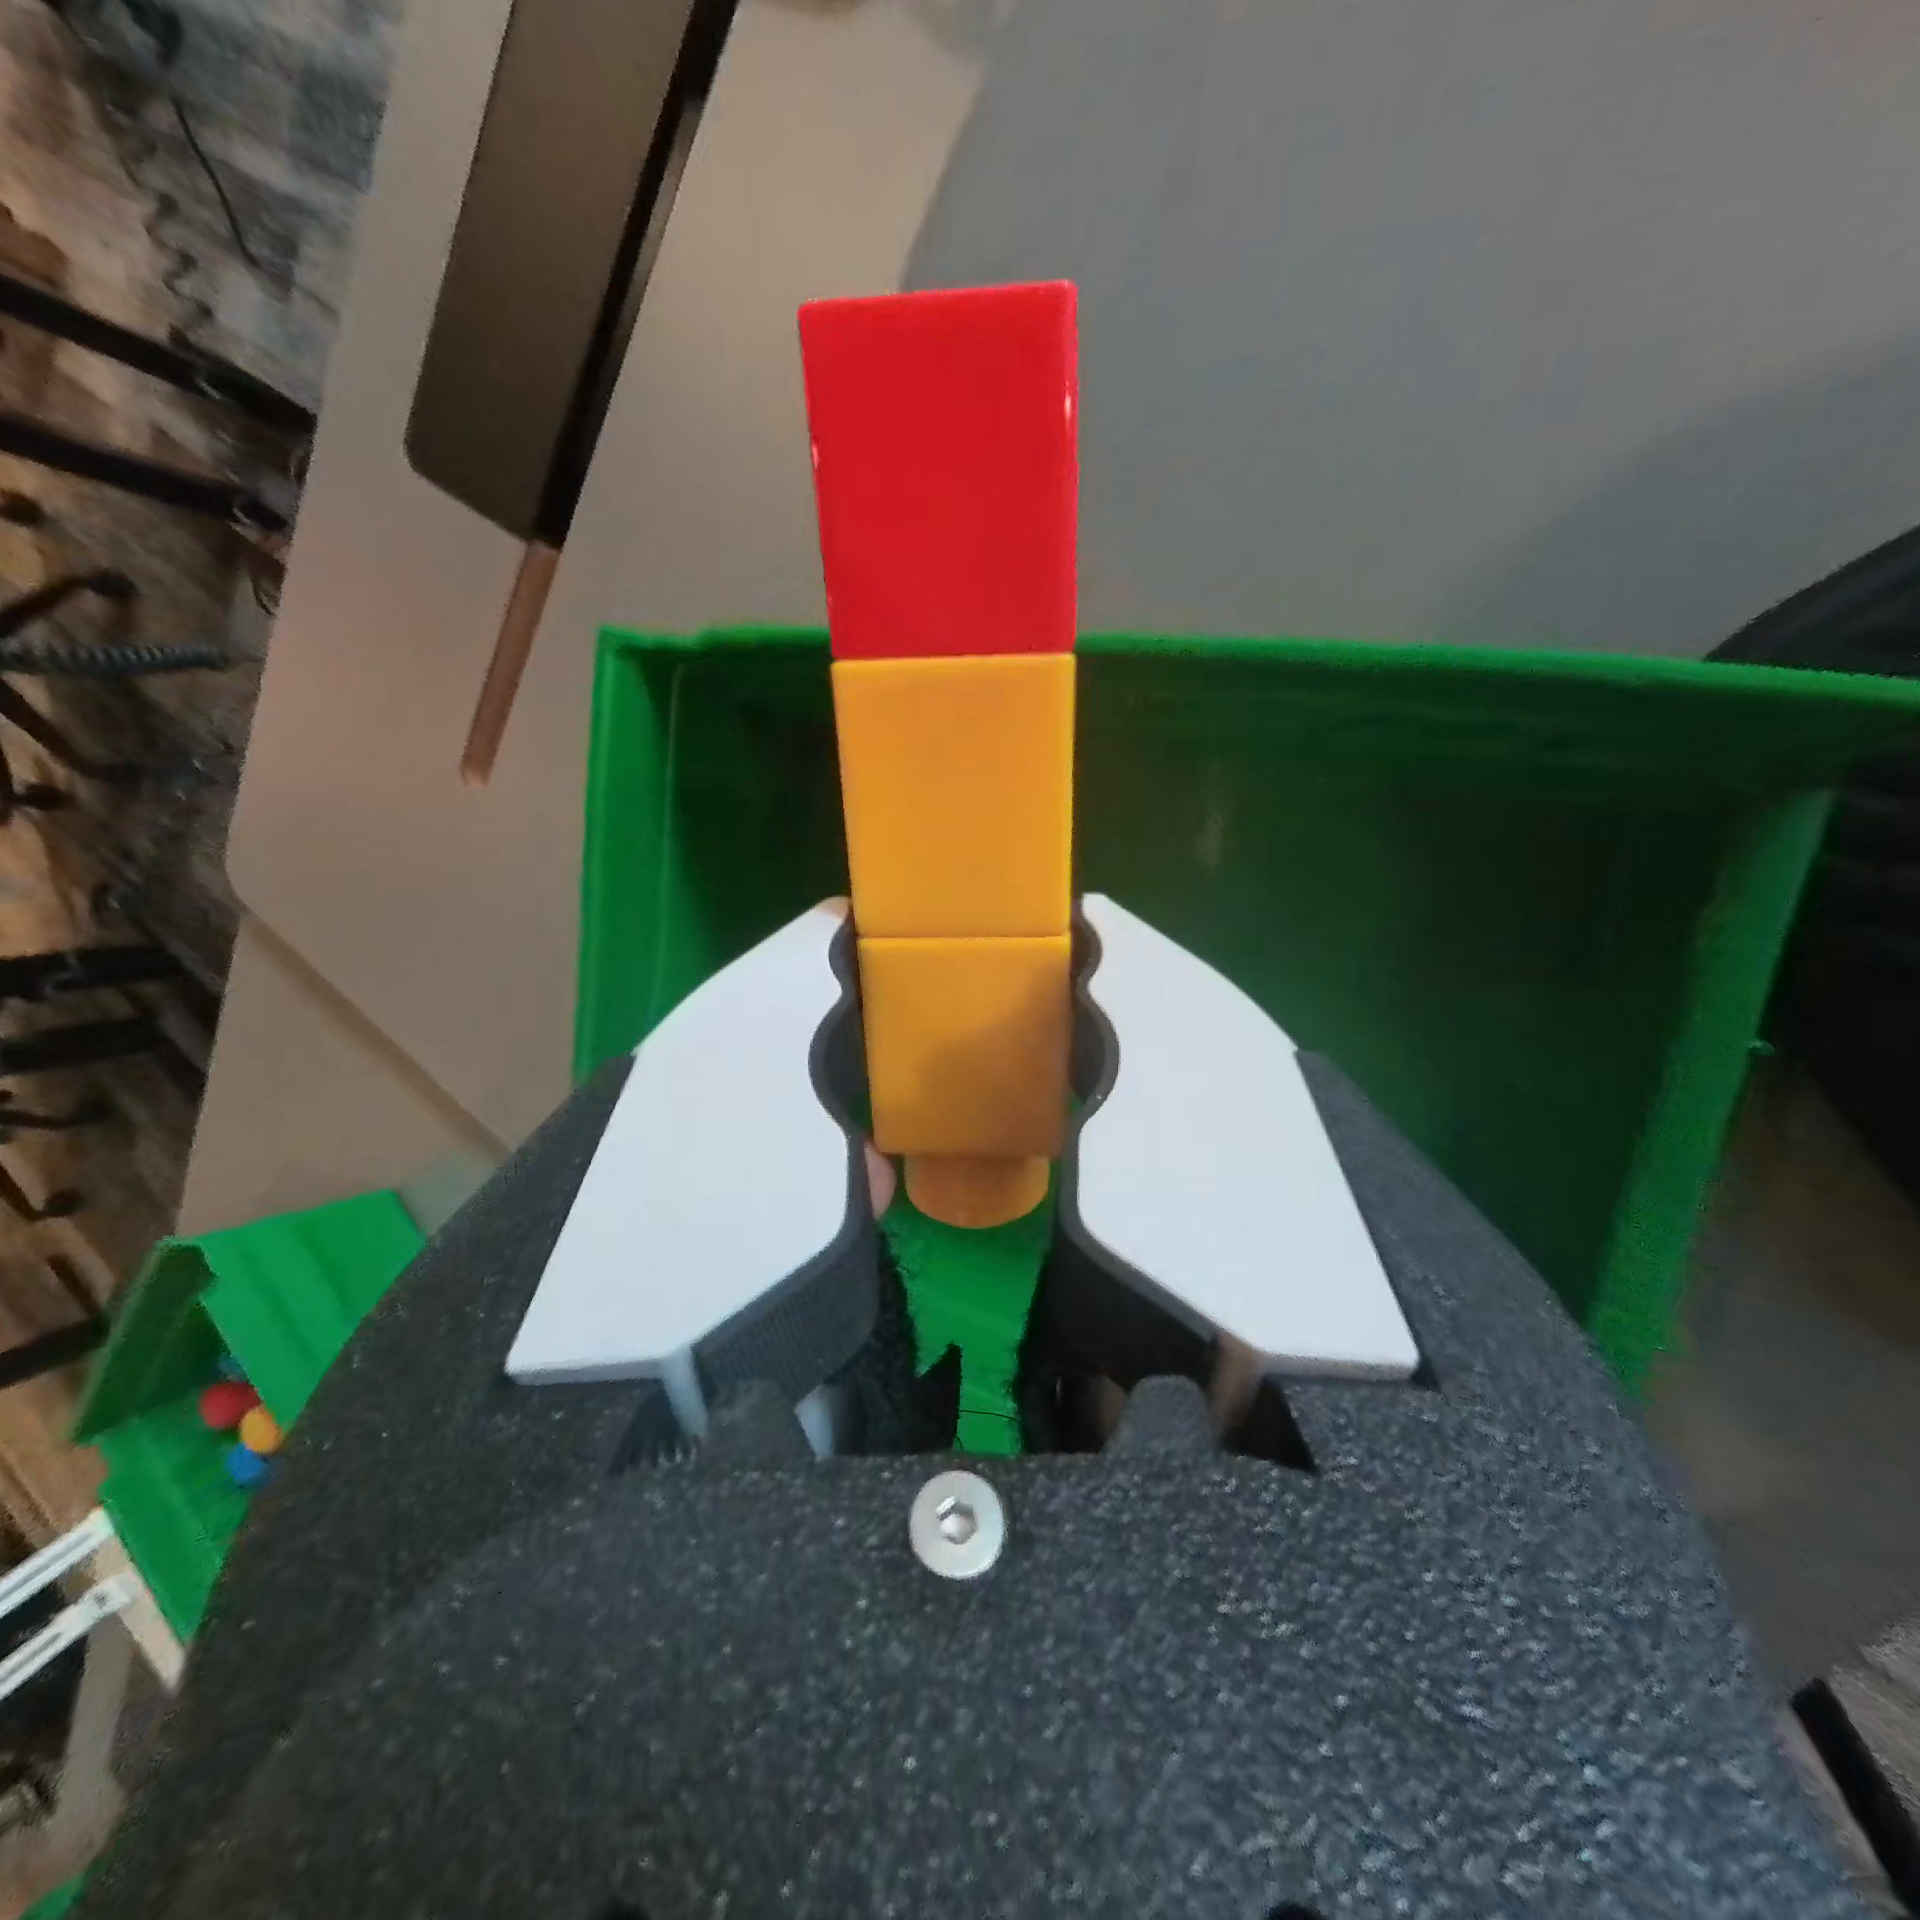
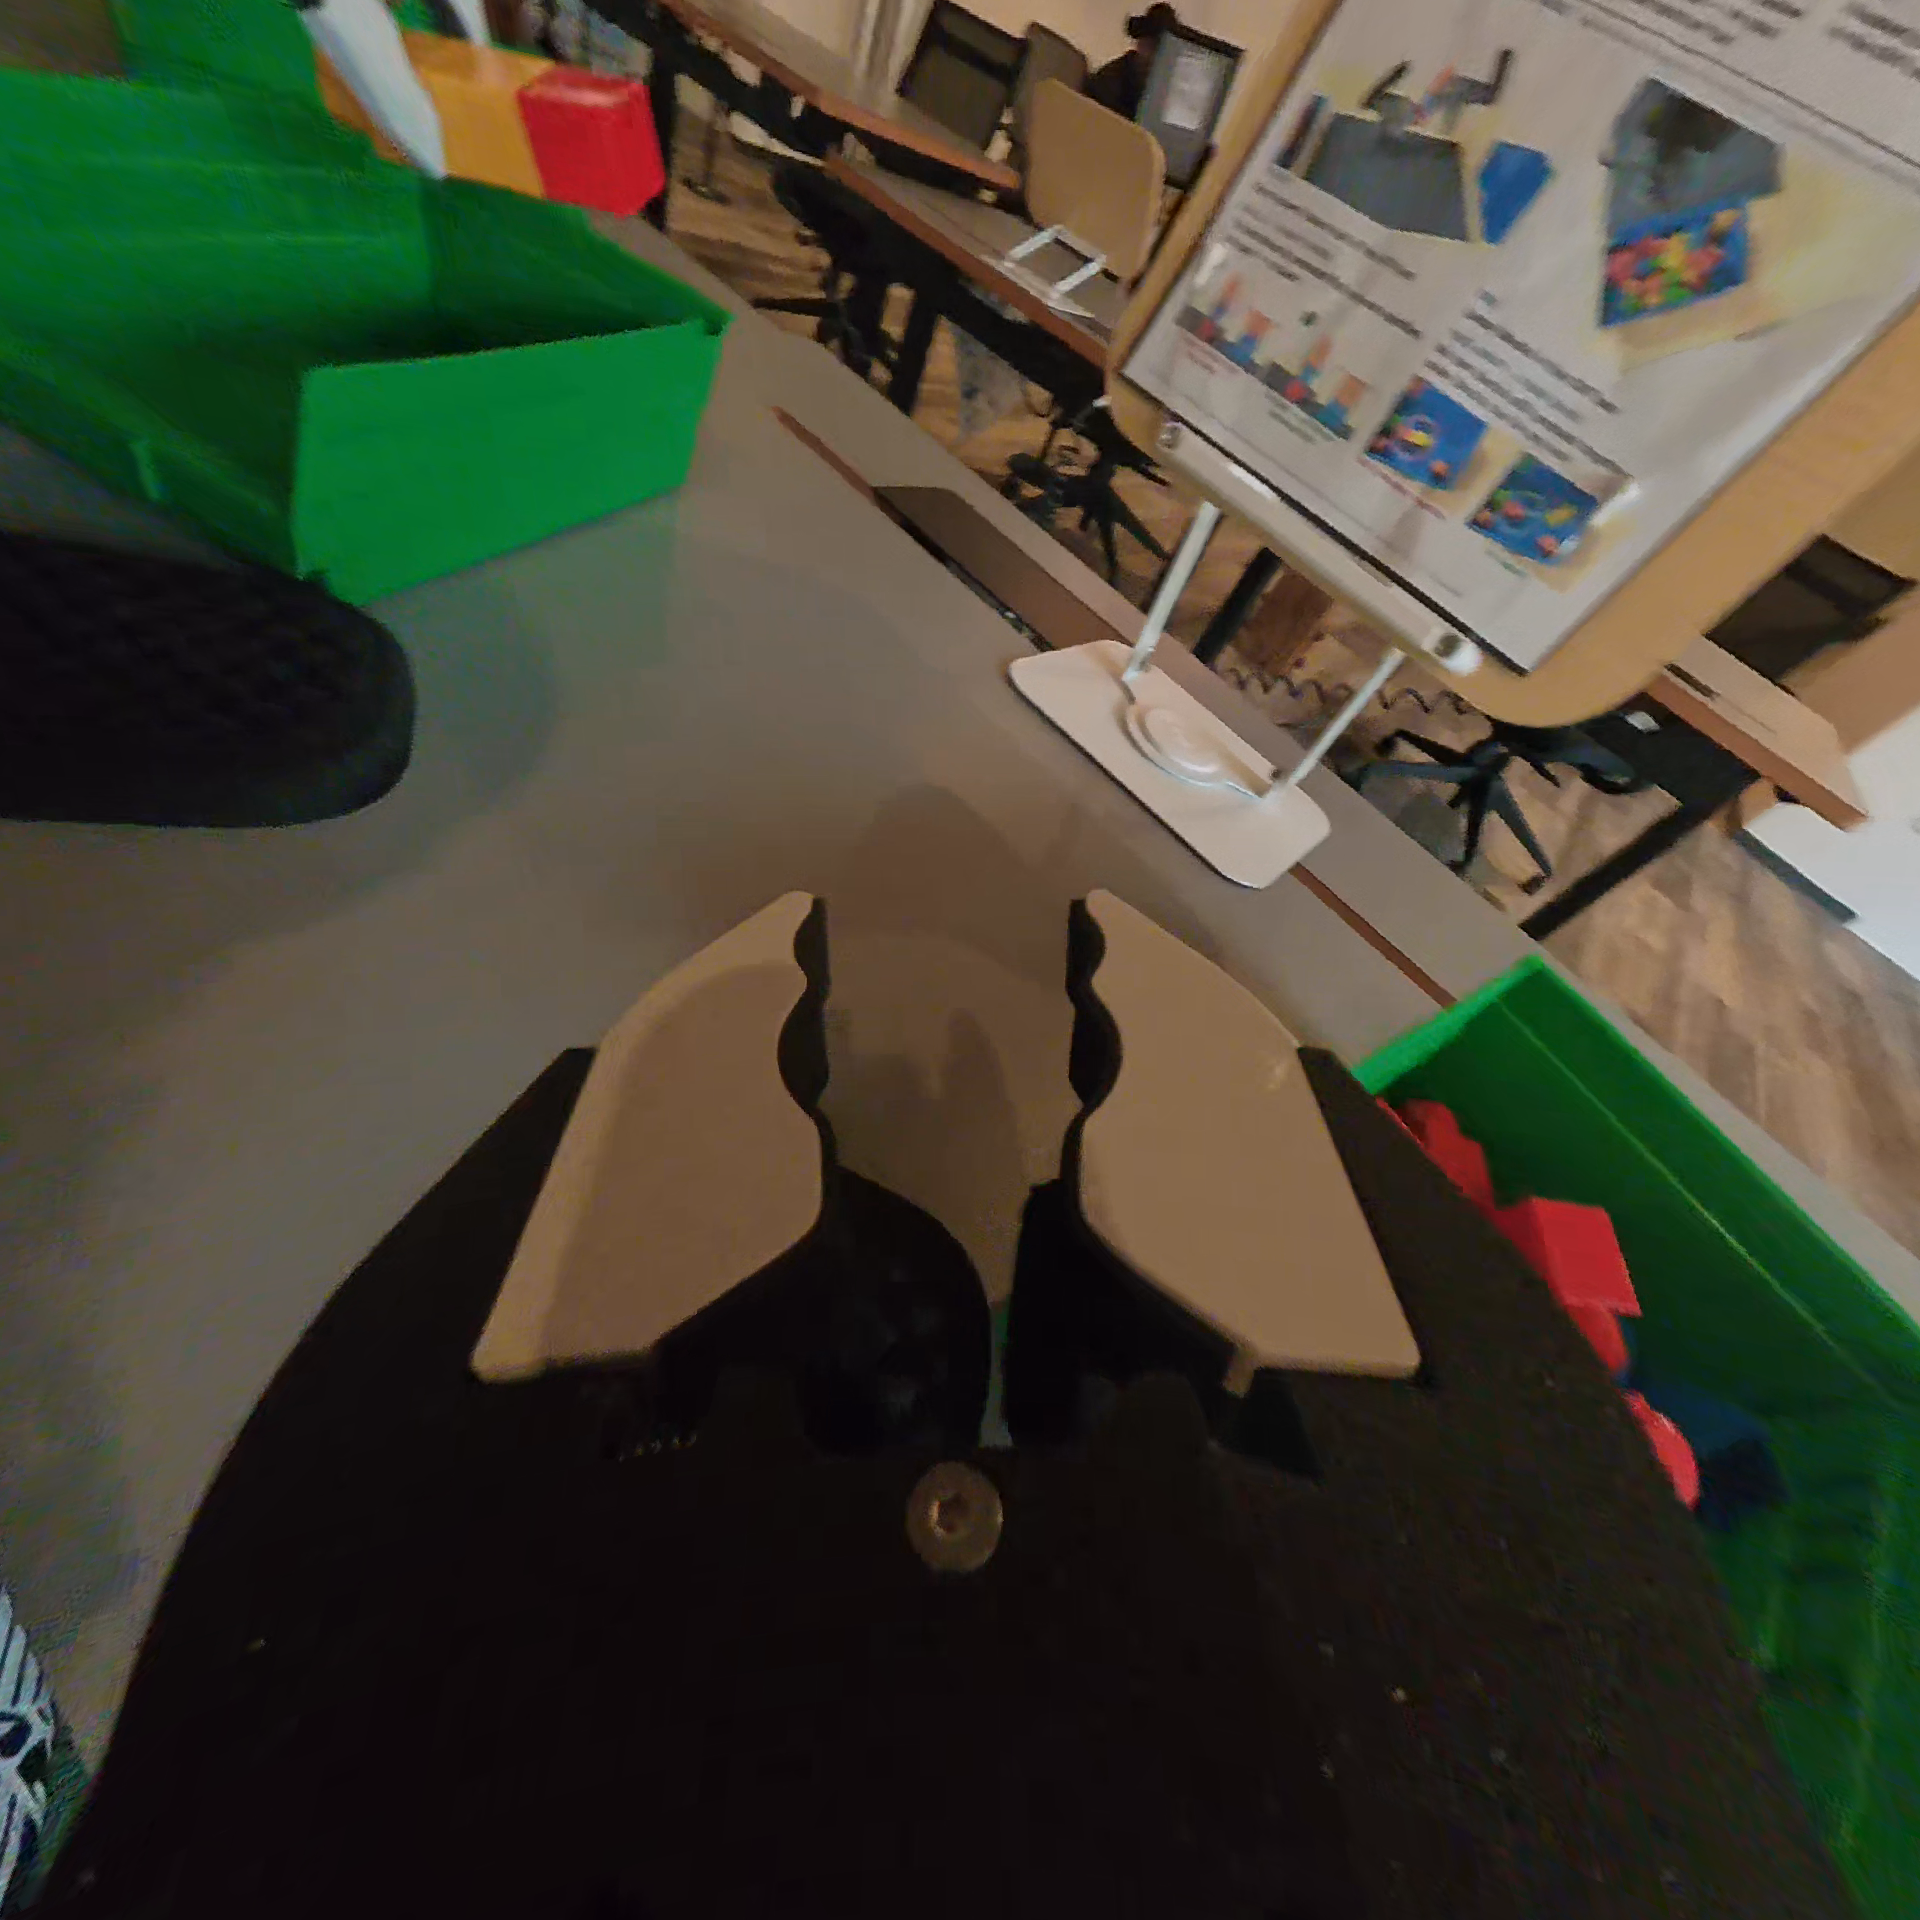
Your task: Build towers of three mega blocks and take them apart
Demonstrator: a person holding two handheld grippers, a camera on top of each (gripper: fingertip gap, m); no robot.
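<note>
Left tongs [image 1: 961,1023] clenched the tower's [image 1: 951,727] bottom orange block [image 1: 966,1039] before a green bin [image 1: 1403,831] — right tongs [image 2: 945,997] released, above bare worktop [image 2: 623,779].

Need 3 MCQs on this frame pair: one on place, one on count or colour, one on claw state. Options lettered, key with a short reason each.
1. Where on the block tower does the left claw grip?
A. the red end block
B. the middle block
C. the orange end block nearest the camera

2. How many blocks make up the tower, and in what colours?
A. three: two orange, one red
B. two: one orange, one red
C. three: all red

3. What state is the right claw in?
A. shut on a red block
B. open, holding nothing
C. shut on the green bin

Key:
1 C: the left wrist view shows the pads pressed against both sides of the near orange block.
2 A: two orange blocks sit end to end, with the red block at the far end.
3 B: bare grey table shows through the gap between its fingers.
</note>
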